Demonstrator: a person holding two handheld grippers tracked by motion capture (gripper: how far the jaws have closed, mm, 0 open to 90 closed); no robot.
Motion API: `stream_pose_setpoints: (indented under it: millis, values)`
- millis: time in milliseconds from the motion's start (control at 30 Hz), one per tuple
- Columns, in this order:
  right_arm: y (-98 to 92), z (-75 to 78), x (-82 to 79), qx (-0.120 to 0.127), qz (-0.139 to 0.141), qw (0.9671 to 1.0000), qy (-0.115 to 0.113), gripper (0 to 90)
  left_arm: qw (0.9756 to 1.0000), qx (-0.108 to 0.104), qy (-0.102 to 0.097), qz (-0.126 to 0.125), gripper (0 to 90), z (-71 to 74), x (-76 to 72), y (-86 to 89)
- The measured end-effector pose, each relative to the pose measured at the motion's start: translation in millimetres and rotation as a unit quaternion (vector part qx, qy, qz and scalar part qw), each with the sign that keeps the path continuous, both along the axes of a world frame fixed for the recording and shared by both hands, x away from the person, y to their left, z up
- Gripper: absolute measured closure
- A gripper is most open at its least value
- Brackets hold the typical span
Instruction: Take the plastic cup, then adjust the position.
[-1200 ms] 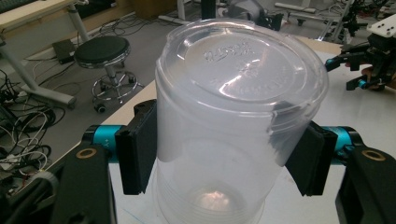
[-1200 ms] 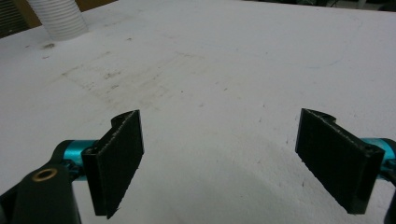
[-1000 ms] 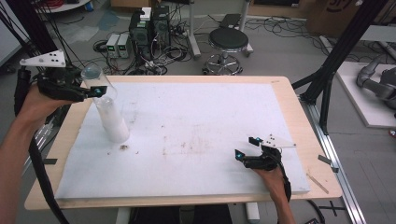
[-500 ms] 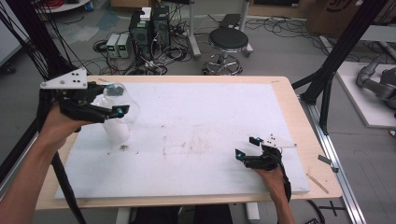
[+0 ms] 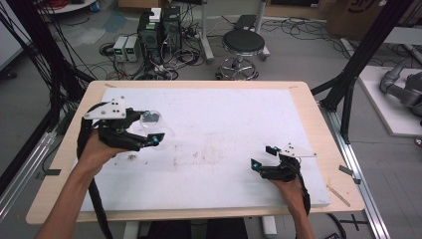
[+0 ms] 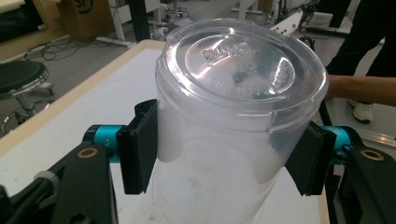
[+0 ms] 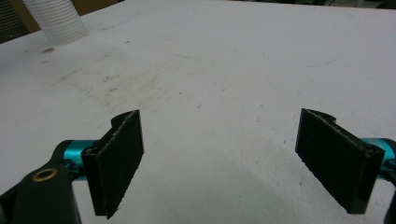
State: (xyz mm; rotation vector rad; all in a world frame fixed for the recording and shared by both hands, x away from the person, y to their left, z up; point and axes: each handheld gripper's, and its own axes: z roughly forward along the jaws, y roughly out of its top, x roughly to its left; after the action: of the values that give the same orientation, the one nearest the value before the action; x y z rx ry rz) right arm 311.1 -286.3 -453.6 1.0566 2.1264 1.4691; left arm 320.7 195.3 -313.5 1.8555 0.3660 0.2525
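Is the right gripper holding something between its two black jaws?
No. The right gripper has its jaws wide apart with just the white table surface between them.

Beyond my bench (image 5: 308,107) I see a black stool (image 5: 243,44), computer towers (image 5: 159,27) amid tangled cables (image 5: 186,50), and a cardboard box (image 5: 356,15).

Left claw (image 5: 151,127) clamped on load; right claw (image 5: 263,157) spread wide.

A clear cup (image 6: 238,126) is filling the gap between the left fingers (image 6: 137,147) — the white desk (image 5: 224,129) is lying bare between both hands.
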Motion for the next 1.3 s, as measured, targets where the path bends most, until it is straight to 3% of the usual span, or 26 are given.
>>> stream_pose_setpoints:
  millis: [333, 467, 767, 1000, 1100, 1300]
  values:
    - [-0.2, 0.0, 0.1, 0.000, 0.000, 1.0000, -0.001, 14.9, 0.9997, 0.007, 0.010, -0.023, 34.7, -30.1, -1.0, -24.2]
    - [-0.6, 0.0, -0.7, 0.000, -0.004, 0.9999, -0.011, 14.9, 0.9995, 0.004, 0.015, -0.028, 34.6, -39.4, 0.9, -29.4]
    - [-0.5, 0.1, -1.1, 0.000, -0.001, 1.0000, -0.009, 14.9, 0.9991, 0.005, 0.027, -0.034, 34.6, -55.9, 5.8, -32.8]
    - [-1.1, 0.1, -0.8, 0.003, 0.003, 0.9999, -0.009, 14.8, 0.9993, 0.004, 0.023, -0.030, 34.6, -58.7, 5.4, -31.1]
    - [-1.1, 0.2, 1.0, 0.004, 0.008, 1.0000, 0.002, 14.9, 0.9993, 0.001, 0.024, -0.029, 34.6, -58.5, 4.6, -30.6]
    - [-1.0, 1.2, 0.3, 0.004, 0.021, 0.9998, -0.005, 14.9, 0.9993, -0.002, 0.021, -0.031, 34.6, -58.1, 4.6, -29.5]
